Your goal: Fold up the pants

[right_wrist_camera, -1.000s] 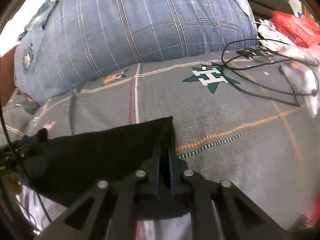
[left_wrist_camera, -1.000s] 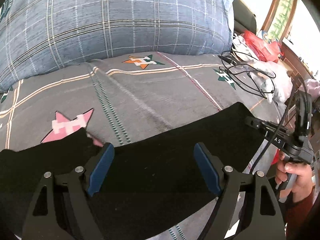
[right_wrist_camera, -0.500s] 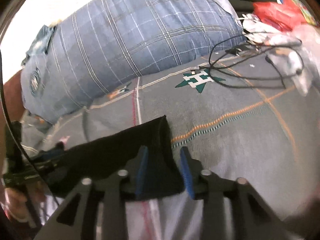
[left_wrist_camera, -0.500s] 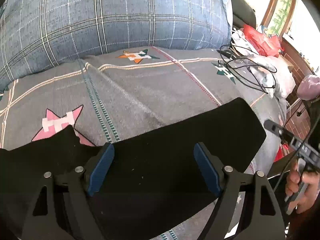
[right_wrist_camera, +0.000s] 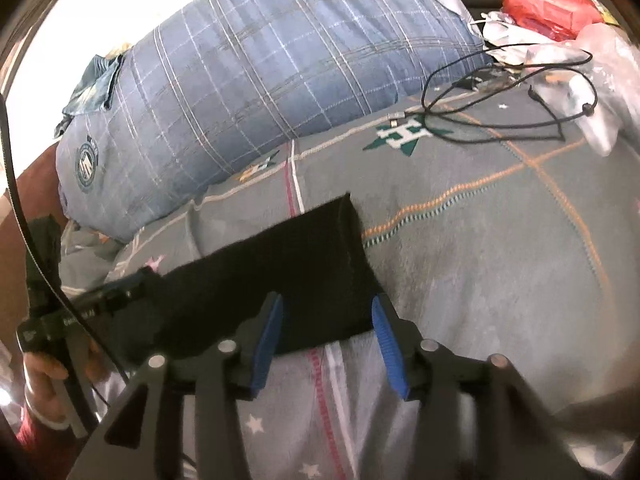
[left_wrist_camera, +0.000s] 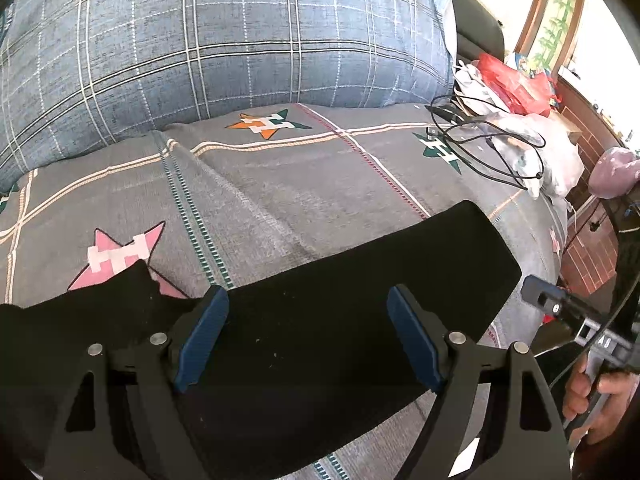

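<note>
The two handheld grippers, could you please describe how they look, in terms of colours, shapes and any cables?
Both the left gripper and the right gripper have black, angular linkage arms with silver rivets. Their fingers carry blue ribbed pads. A black cable trails near the left unit, whose handle has small white lettering; a red sleeve shows at the wrist.

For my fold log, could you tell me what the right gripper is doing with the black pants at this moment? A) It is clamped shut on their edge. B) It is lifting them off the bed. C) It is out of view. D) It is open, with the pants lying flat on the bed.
D: in the right wrist view the right gripper has its blue pads spread apart, nothing is pinched between them, and the black pants lie flat on the bed cover.
</note>
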Action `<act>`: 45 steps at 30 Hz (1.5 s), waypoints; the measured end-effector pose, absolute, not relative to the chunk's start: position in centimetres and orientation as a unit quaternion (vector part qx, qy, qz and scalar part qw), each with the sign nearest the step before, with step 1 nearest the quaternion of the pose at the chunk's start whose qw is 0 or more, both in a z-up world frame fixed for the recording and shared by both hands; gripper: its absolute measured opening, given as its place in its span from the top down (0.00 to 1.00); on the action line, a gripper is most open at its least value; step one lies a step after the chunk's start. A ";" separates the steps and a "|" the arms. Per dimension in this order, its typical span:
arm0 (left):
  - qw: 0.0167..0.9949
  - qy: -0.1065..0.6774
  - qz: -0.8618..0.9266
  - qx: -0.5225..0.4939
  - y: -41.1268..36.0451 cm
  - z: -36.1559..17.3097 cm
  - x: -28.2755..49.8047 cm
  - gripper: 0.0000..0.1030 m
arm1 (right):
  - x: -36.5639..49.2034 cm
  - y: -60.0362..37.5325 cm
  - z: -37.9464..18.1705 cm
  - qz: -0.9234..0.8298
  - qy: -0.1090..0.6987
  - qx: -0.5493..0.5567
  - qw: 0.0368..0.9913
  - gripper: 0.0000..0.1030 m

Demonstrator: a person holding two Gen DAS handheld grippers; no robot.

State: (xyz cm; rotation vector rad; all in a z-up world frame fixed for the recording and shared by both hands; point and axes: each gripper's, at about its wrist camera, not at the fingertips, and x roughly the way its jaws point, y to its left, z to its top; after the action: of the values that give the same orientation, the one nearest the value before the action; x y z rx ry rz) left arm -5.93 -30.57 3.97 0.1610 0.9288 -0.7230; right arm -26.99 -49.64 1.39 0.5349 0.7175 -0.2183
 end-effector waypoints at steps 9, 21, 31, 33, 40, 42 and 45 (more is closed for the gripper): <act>0.803 0.442 -0.388 0.100 -33.8 4.1 -5.4 0.20 | -27.3 -49.0 -0.2 -0.097 0.358 0.280 0.886 0.50; 0.719 0.463 -0.499 0.141 -42.8 3.8 -3.5 0.20 | -27.3 -50.1 -2.2 -0.083 0.338 0.317 0.883 0.49; 0.655 0.479 -0.549 0.202 -49.5 1.9 -4.5 0.20 | -27.4 -50.4 -2.6 -0.062 0.302 0.334 0.891 0.37; 0.653 0.474 -0.555 0.204 -50.2 1.5 -4.6 0.20 | -27.2 -50.4 -2.6 -0.063 0.298 0.332 0.893 0.37; 0.628 0.467 -0.590 0.200 -50.8 1.4 -5.6 0.74 | -25.7 -51.5 -3.3 -0.064 0.285 0.368 0.883 0.86; 0.628 0.471 -0.590 0.188 -50.6 1.5 -5.2 0.83 | -25.4 -51.6 -3.3 -0.062 0.283 0.377 0.879 0.86; 0.628 0.469 -0.601 0.154 -49.2 3.1 -4.6 0.86 | -25.7 -50.2 -1.0 -0.065 0.268 0.331 0.902 0.87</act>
State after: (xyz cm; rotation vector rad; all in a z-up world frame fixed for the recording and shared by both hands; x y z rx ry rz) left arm -4.63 -49.23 3.06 0.3537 1.0758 -1.3774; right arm -25.70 -50.21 -1.04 0.6846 0.5551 -0.1349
